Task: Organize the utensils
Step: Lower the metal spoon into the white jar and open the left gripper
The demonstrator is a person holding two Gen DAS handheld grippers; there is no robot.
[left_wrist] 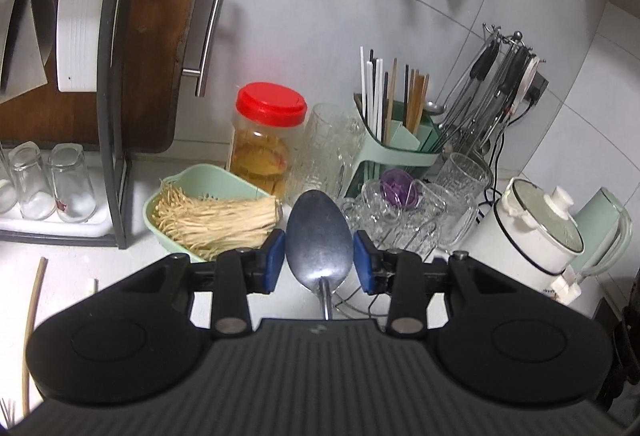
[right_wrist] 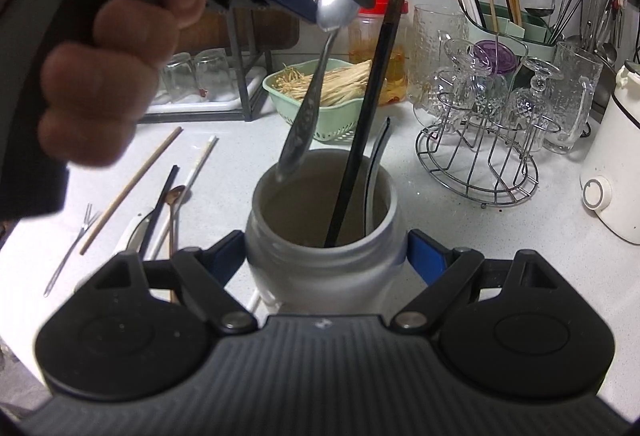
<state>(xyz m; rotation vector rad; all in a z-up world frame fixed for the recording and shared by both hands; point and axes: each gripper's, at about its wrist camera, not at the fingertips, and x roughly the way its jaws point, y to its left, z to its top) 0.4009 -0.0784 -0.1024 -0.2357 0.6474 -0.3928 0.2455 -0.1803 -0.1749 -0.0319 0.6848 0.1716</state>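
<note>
My left gripper (left_wrist: 319, 262) is shut on a metal spoon (left_wrist: 319, 236), its blue pads pressing both sides of the bowl. In the right wrist view, this left gripper (right_wrist: 332, 2) hangs above a white jar (right_wrist: 320, 276). The spoon (right_wrist: 308, 104) points handle down, with its tip at the jar's mouth. My right gripper (right_wrist: 324, 260) is shut on the jar's sides. A black chopstick (right_wrist: 372, 108) and a thin dark stick stand inside the jar. On the counter to the left lie a wooden chopstick (right_wrist: 132, 188), a small fork (right_wrist: 72, 252) and a small spoon (right_wrist: 174, 204).
A hand (right_wrist: 100, 56) grips the left tool at the upper left. Behind the jar are a green colander of enoki mushrooms (right_wrist: 332, 120), a red-lidded jar (left_wrist: 266, 140), a wire rack of glasses (right_wrist: 480, 156), a green chopstick caddy (right_wrist: 512, 28) and a white kettle (right_wrist: 612, 164).
</note>
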